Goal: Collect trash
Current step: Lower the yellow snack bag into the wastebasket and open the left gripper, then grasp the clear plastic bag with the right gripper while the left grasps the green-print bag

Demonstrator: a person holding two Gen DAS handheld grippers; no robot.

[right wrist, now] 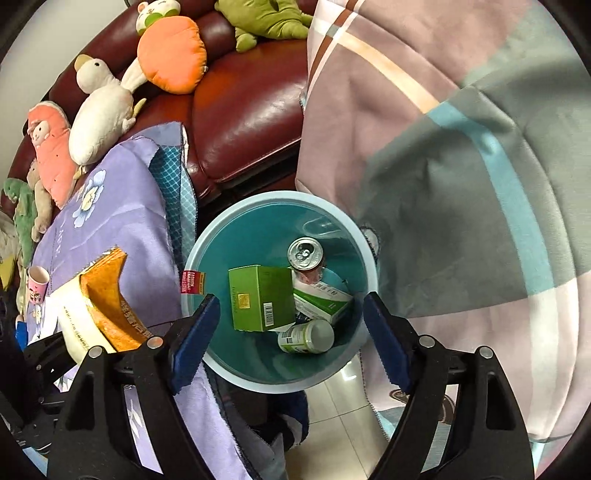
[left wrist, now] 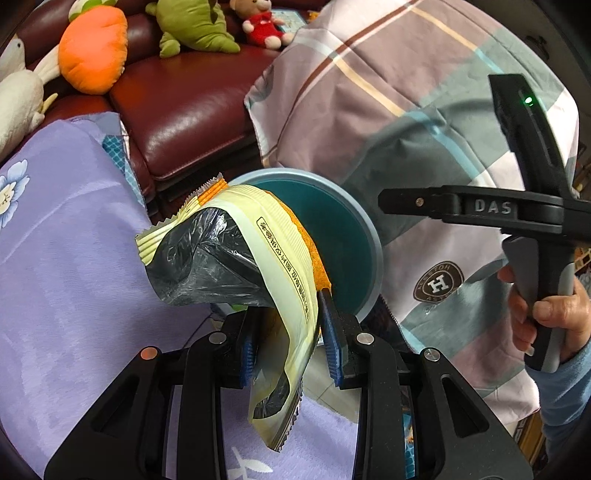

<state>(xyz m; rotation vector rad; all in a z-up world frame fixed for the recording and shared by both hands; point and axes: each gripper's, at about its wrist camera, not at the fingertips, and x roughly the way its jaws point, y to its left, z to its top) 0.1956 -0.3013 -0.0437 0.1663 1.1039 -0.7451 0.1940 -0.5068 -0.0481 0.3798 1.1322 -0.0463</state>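
Below, we see one teal bin point(right wrist: 280, 229) with a pale blue rim standing on the tiled floor between the purple-covered seat point(right wrist: 122, 236) and a plaid blanket point(right wrist: 443, 166). Our right gripper point(right wrist: 291, 332) hangs over the bin's near rim with its jaws spread wide and nothing between them. Inside the bin we count four pieces of trash: one green box point(right wrist: 258, 299), one white-and-green box point(right wrist: 325, 299), one drink can point(right wrist: 306, 254) and one small white bottle point(right wrist: 306, 336). Our left gripper point(left wrist: 286, 343) pinches one cream and orange snack wrapper point(left wrist: 273, 258), together with a bit of grey plastic film point(left wrist: 199, 258), its jaws pressed on the pack just beside the bin's left rim. On the dark red sofa point(right wrist: 240, 122) we count one orange carrot plush point(right wrist: 171, 59), one white duck plush point(right wrist: 99, 110) and one green plush point(right wrist: 266, 18). One pink paper cup point(right wrist: 37, 284) stands at the left edge of the purple cover.
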